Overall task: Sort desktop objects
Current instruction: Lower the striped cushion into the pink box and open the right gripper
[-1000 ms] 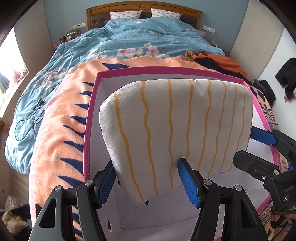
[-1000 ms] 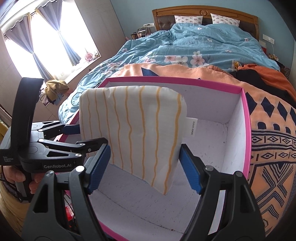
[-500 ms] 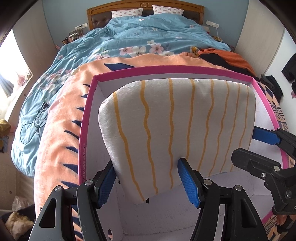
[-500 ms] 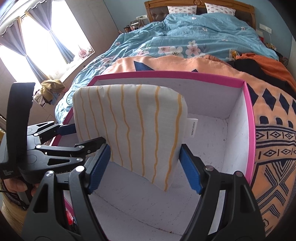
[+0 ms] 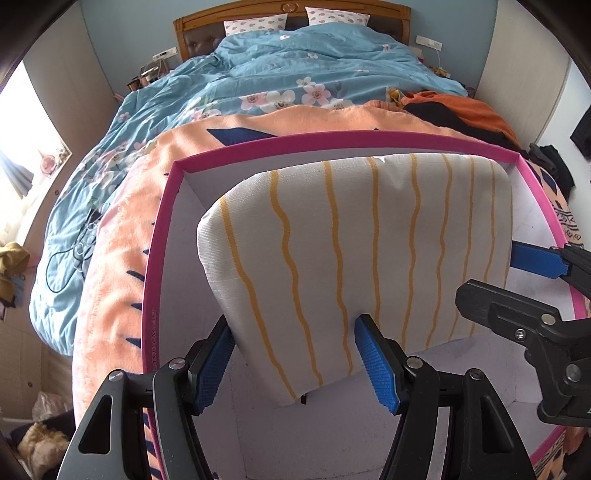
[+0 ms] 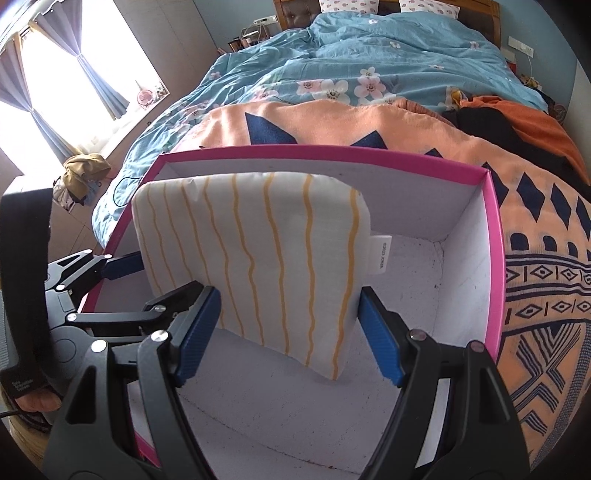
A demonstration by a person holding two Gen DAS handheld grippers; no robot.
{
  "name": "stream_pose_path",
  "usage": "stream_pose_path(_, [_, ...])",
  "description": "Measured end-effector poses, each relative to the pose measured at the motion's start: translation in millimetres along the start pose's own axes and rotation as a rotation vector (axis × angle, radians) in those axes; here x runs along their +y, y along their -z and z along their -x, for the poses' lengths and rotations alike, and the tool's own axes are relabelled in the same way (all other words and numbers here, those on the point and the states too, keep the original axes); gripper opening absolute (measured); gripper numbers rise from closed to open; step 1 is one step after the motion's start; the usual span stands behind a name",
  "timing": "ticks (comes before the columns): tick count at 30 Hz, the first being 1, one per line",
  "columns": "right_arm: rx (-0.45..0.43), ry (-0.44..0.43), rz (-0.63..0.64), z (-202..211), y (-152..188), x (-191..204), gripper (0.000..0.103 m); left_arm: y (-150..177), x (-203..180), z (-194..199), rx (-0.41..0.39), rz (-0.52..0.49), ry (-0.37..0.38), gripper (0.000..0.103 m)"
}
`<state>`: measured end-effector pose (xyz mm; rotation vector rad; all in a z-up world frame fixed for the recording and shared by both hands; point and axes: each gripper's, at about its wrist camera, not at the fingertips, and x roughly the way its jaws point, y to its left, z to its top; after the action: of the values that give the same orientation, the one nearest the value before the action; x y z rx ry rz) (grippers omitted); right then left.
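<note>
White yellow-striped fabric cushion [image 5: 362, 251] held upright, tilted, over open pink-rimmed white cardboard box [image 6: 493, 258]. Left gripper [image 5: 295, 363] clamped on one lower corner, right gripper [image 6: 290, 334] on other. Long axis across box; floor directly below.

You've got 1 cushion [image 5: 369, 251], 1 pink box [image 5: 162, 221], 2 grippers [image 5: 295, 363] [image 6: 290, 336], 2 pillows [image 5: 255, 24] at the bed's [image 5: 295, 74] head.

We see a bed [image 5: 317, 22] bearing a blue floral duvet [image 5: 295, 70], an orange patterned blanket [image 6: 369, 118], dark and orange clothes [image 6: 517, 118], and a pink-rimmed box [image 6: 495, 258].
</note>
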<state>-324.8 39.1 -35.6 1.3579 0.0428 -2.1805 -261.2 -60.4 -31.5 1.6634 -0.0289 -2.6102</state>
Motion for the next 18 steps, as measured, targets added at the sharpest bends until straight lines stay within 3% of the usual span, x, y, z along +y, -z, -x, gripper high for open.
stream_pose_path(6, [0.021, 0.008, -0.041, -10, -3, -9, 0.077, -3, 0, -1, -0.005, 0.006, 0.009, 0.069])
stream_pose_path(18, [-0.035, 0.007, -0.054, -3, -3, -13, 0.077, 2, -1, 2, -0.034, -0.010, 0.019, 0.069])
